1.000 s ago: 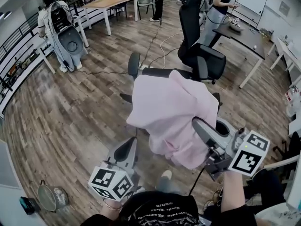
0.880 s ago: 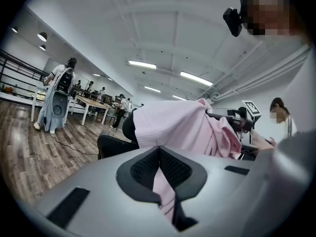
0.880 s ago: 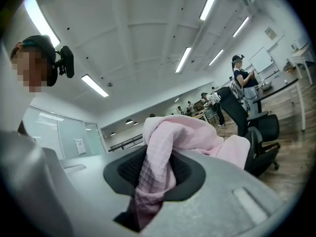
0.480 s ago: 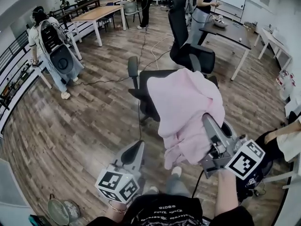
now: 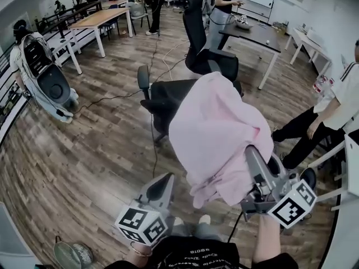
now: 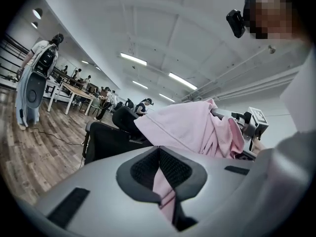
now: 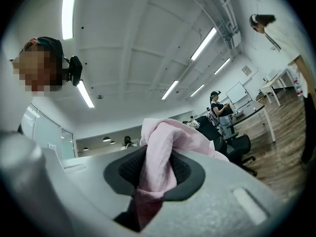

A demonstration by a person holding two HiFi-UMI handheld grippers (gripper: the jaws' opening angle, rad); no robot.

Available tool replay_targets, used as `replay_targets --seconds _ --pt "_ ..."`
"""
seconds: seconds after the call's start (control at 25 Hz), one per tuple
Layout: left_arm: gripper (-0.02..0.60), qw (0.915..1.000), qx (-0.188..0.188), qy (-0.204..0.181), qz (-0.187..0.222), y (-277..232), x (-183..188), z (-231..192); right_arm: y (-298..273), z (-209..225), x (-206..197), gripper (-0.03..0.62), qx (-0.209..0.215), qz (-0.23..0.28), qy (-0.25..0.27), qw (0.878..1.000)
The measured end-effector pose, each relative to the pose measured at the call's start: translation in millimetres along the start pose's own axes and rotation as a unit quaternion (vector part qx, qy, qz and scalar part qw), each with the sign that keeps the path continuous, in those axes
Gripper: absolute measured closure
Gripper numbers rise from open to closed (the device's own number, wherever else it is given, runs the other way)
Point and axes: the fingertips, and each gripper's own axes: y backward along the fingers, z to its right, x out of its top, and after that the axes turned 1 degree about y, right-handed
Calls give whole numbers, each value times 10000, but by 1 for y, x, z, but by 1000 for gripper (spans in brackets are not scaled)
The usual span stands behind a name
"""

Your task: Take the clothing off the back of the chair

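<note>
A pink garment (image 5: 219, 128) hangs bunched in the air, its top fold pinched in my right gripper (image 5: 251, 153), which is shut on it. In the right gripper view the cloth (image 7: 163, 137) fills the space between the pads of that gripper (image 7: 155, 169). The black office chair (image 5: 165, 97) stands just left of and behind the garment, its back bare. My left gripper (image 5: 165, 179) sits low at the left of the cloth, apart from it. In the left gripper view this gripper (image 6: 159, 151) is shut at the tips, with the garment (image 6: 187, 130) and chair (image 6: 106, 142) beyond.
A second black chair (image 5: 199, 32) and a dark desk (image 5: 255, 35) stand behind. A person sits at the right (image 5: 336, 105); another with a large pack stands at the left (image 5: 39, 74). A cable (image 5: 112, 98) crosses the wood floor. A fan (image 5: 73, 255) lies bottom left.
The pink garment, which covered the chair back, has come away to the right with my right gripper, leaving the chair back bare. The left gripper has shifted along with it.
</note>
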Motion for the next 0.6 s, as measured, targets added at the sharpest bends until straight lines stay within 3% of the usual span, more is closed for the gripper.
replay_targets --seconds 0.28,0.6 --pt "572 10000 33 -44 14 12 -19 32 53 7 -6 514 -225 -2 56 9997" --pt "572 9987 19 -466 204 22 -25 112 108 21 -10 516 -94 -111 -174 9997"
